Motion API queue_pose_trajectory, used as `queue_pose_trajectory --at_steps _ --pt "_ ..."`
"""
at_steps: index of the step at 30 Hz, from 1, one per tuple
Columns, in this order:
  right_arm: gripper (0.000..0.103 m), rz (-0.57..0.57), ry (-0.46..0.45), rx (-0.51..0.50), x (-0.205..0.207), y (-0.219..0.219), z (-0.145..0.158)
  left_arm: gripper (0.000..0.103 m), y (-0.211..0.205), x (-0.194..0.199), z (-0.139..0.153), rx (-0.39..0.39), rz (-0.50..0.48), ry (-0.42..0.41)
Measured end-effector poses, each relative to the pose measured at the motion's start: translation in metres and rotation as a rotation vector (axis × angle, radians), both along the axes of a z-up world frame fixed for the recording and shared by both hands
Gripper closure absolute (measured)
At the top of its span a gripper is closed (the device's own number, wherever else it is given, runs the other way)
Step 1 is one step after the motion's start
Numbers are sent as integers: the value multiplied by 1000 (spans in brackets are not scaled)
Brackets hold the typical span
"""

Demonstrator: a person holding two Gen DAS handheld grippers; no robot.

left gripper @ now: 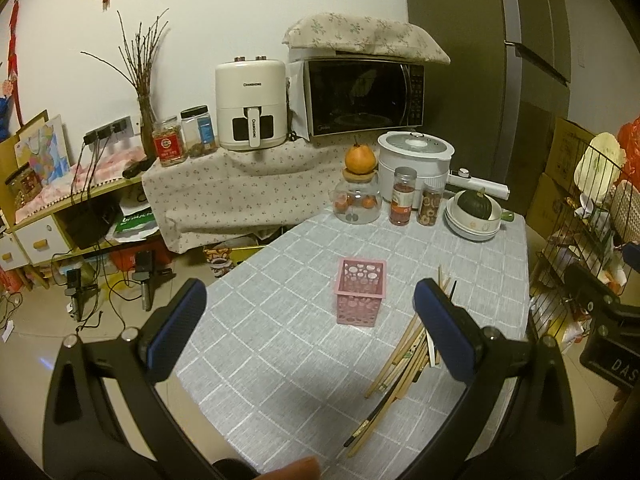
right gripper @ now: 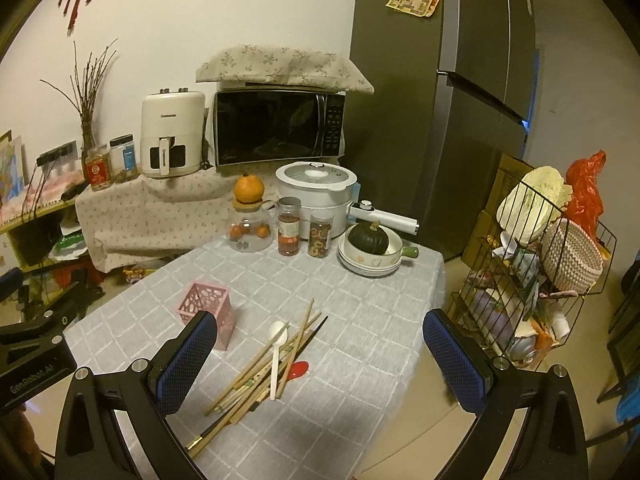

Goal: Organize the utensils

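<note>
Jaws of both the left gripper and right gripper spread wide and empty above the table, chopsticks heaped right of the pink holder, white spoon across them, red spoon beside.

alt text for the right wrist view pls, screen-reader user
Open right gripper hovers over a grey checked tablecloth where a loose pile of chopsticks, a white spoon and a red spoon lie. A pink holder stands empty to their left; jars, a cooker and a microwave sit behind.
</note>
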State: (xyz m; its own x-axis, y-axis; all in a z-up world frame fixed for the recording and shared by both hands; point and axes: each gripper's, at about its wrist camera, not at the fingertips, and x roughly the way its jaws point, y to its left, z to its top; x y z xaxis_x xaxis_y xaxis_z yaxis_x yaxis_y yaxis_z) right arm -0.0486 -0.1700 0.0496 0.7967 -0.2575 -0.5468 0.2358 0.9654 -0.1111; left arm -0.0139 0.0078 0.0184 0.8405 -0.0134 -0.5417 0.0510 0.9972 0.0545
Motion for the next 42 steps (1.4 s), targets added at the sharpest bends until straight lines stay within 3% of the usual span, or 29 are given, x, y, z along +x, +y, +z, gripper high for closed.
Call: queue_pose_trajectory --at_steps 20,28,31,33,37,42 --pt "0 7 10 0 3 -5 -1 0 1 -1 0 7 1 -2" --pt "0 7 42 6 11 -10 -4 0 2 6 -4 11 -5 10" --pt "0 -11 81 -5 24 -12 -4 0 -2 16 -8 50 -10 19" --pt "0 -13 120 3 34 -15 -6 0 -5 27 -14 70 -33 60" --pt "0 11 224 38 61 -24 -17 0 -7 57 -30 40 -118 214" --pt "0 52 374 115 104 -40 -56 0 -17 92 -56 113 -138 342"
